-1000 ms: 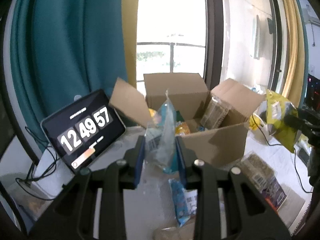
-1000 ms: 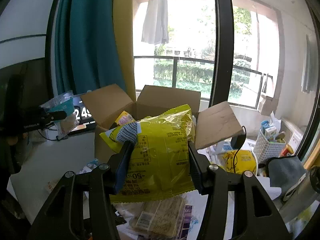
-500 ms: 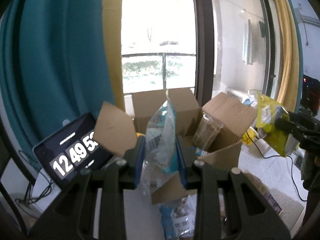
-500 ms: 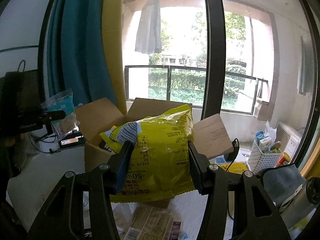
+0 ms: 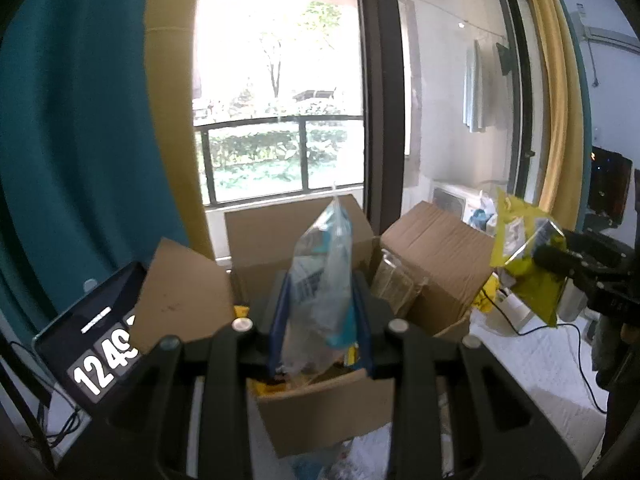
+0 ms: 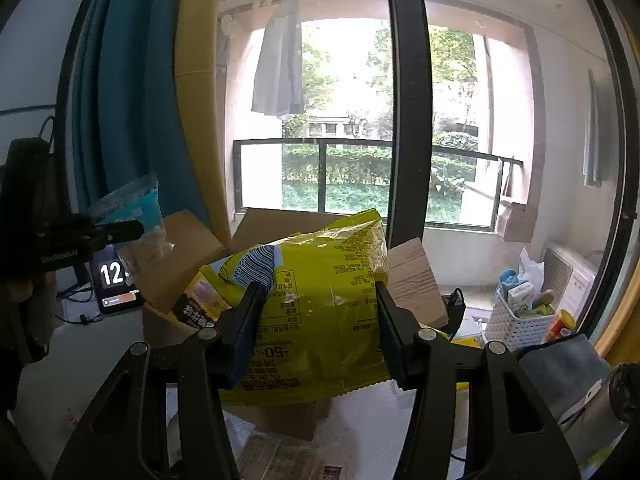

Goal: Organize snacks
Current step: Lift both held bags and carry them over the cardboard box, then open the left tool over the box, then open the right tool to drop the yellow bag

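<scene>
My left gripper point(image 5: 320, 300) is shut on a clear and blue snack bag point(image 5: 322, 280) and holds it over the open cardboard box point(image 5: 328, 412). My right gripper point(image 6: 318, 304) is shut on a big yellow snack bag point(image 6: 316, 316) and holds it above the same box point(image 6: 172, 264). The yellow bag also shows at the right of the left wrist view point(image 5: 528, 264). The clear bag shows at the left of the right wrist view point(image 6: 136, 220). A brown packet point(image 5: 394, 284) leans inside the box.
A tablet showing a clock point(image 5: 88, 344) stands left of the box. A white basket of small items point(image 6: 520, 316) sits at the right. More packets point(image 6: 280, 456) lie on the white table in front of the box. Cables point(image 5: 540, 332) run across the table.
Both grippers have risen and moved toward the box, each still holding its bag. The box now sits lower and closer in both views.
</scene>
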Available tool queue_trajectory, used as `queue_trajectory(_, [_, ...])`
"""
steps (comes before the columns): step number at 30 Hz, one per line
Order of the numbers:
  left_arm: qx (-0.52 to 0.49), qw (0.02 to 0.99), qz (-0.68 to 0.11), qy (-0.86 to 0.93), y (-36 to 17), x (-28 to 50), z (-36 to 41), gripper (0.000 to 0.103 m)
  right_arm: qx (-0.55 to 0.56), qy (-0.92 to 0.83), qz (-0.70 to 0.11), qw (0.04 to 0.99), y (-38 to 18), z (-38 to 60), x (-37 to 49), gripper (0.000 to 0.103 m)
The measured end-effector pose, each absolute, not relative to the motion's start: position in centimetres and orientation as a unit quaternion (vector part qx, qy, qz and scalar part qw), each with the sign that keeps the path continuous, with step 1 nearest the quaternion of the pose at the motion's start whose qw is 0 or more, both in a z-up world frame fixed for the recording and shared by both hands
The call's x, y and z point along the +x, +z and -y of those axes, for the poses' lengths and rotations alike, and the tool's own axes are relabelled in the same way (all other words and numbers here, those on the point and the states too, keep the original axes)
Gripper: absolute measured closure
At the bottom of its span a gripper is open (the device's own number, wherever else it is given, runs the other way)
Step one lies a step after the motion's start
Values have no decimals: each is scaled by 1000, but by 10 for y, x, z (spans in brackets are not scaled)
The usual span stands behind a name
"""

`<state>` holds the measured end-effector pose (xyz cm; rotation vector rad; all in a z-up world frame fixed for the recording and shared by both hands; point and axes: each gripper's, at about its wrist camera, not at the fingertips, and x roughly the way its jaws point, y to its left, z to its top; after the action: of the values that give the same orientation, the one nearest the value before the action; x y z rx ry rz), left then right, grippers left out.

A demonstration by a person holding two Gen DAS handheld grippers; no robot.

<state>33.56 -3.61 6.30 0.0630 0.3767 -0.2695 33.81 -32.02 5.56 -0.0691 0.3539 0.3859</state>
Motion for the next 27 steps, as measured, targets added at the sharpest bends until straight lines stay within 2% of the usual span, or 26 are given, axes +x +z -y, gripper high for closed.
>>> queue_trajectory(11, [21, 962, -213, -168, 47, 385, 50, 70, -29, 178, -179, 967, 54, 328, 362, 47])
queue_trajectory(15, [-4, 963, -213, -167, 42, 399, 47, 29, -29, 179, -183, 966, 51, 326, 374, 47])
queue_trajectory(16, [-12, 963, -211, -166, 42, 401, 45, 25, -29, 180, -184, 966, 51, 324, 378, 47])
queue_trajectory(27, [-28, 976, -186, -112, 47, 402, 5, 24, -33, 208, -186, 960, 51, 281, 423, 47])
